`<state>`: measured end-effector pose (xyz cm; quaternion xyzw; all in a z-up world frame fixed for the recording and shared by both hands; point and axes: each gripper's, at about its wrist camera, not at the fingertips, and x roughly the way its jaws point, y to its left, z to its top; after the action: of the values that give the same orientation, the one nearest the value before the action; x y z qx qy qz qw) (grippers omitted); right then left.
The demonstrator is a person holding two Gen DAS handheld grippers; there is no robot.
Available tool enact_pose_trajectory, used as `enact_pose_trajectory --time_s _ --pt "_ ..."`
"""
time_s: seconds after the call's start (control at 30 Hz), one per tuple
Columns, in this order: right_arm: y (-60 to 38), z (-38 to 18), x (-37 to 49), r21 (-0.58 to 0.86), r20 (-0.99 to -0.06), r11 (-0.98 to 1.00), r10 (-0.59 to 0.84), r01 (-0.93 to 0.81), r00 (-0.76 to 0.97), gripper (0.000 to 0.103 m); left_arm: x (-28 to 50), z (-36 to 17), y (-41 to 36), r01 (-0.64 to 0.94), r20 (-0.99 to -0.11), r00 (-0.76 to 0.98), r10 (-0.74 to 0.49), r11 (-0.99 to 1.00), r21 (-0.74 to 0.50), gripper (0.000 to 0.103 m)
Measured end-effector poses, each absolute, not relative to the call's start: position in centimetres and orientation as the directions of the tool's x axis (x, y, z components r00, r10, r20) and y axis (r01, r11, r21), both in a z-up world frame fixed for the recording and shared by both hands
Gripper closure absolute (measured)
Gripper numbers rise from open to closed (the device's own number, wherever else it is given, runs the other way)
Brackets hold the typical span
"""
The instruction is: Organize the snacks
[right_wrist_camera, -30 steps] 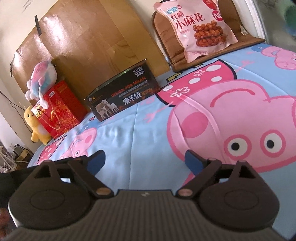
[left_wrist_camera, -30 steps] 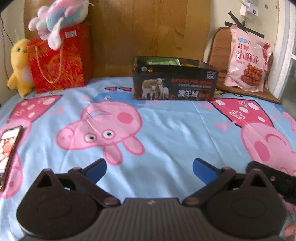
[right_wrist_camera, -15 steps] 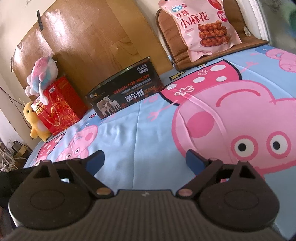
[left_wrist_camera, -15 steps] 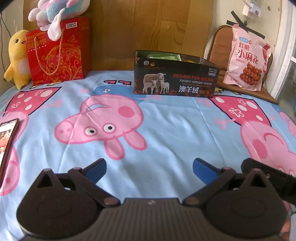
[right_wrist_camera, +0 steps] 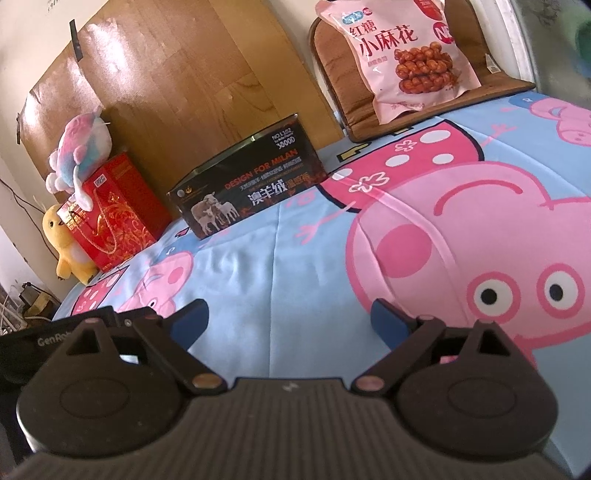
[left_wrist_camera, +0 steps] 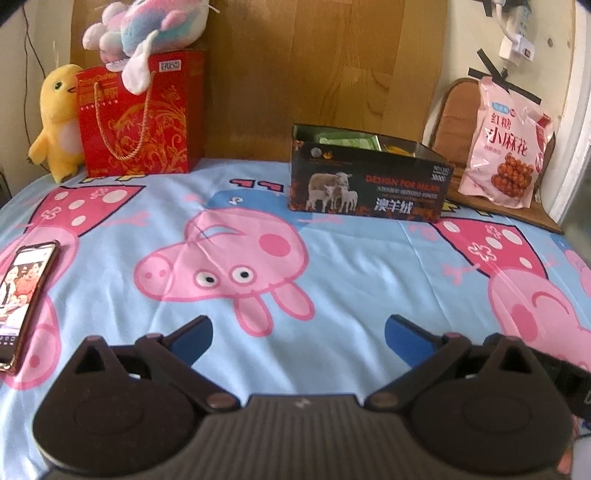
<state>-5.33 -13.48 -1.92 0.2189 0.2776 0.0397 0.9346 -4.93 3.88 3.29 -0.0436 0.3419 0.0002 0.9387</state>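
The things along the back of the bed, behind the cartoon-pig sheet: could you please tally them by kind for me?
Plush toys: 2, the yellow chick and the pastel plush on the bag.
Gift bags: 1, the red gift bag.
Boxes: 1, the open black box.
Snack bags: 1, the pink snack bag propped on the brown cushion.
Cushions: 1.
Total: 6

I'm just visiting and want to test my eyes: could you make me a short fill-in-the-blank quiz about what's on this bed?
1. The pink snack bag leans on a brown ____.
2. The black box shows a picture of ____.
3. A pastel plush sits on top of the ____ gift bag.
4. Both the left gripper and the right gripper have their fingers ____.

Missing words: cushion; sheep; red; open
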Motion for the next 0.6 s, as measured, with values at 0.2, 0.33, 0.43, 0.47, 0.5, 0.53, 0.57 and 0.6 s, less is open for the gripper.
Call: enact_pose_trajectory --time_s 0.2,0.33,0.43,0.47,0.5,0.53,0.57,0.6 --pt "-13.1 -1.9 -5.1 0.422 -0.506 0.906 0.197 0.042 0.84 0.007 -5.1 3.7 4.2 -0.017 -0.639 0.767 -0.052 0.995 -0.102 0.0" --pt "-12.9 -1.9 -5.0 0.418 -0.509 0.907 0.192 0.046 0.839 0.007 -5.0 3.2 4.5 -0.023 -0.658 0.747 -0.096 0.985 -0.169 0.0" --pt "-12.9 -1.9 -4.9 0.417 -0.509 0.908 0.189 0.049 0.84 0.007 -5.5 3.1 4.4 -0.063 -0.652 0.755 -0.072 0.981 -0.182 0.0" --pt "-12.9 -1.9 -4.9 0.417 -0.509 0.908 0.188 0.05 0.84 0.007 -5.7 3.1 4.3 -0.065 -0.645 0.762 -0.063 0.983 -0.173 0.0" --pt "-12.8 -1.9 -4.9 0.416 -0.51 0.908 0.187 0.05 0.84 0.007 -5.9 3.2 4.1 -0.064 -0.635 0.771 -0.052 0.985 -0.158 0.0" --pt "-12.9 -1.9 -4.9 0.416 -0.51 0.908 0.188 0.049 0.84 0.007 -6.1 3.4 3.9 -0.057 -0.621 0.782 -0.046 0.988 -0.144 0.0" --pt "-12.9 -1.9 -4.9 0.415 -0.51 0.909 0.187 0.049 0.84 0.007 -6.5 3.6 3.7 -0.05 -0.605 0.796 -0.038 0.99 -0.128 0.0" --pt "-12.9 -1.9 -4.9 0.415 -0.509 0.908 0.188 0.049 0.84 0.007 -6.7 3.8 3.6 -0.05 -0.592 0.806 -0.028 0.992 -0.115 0.0"
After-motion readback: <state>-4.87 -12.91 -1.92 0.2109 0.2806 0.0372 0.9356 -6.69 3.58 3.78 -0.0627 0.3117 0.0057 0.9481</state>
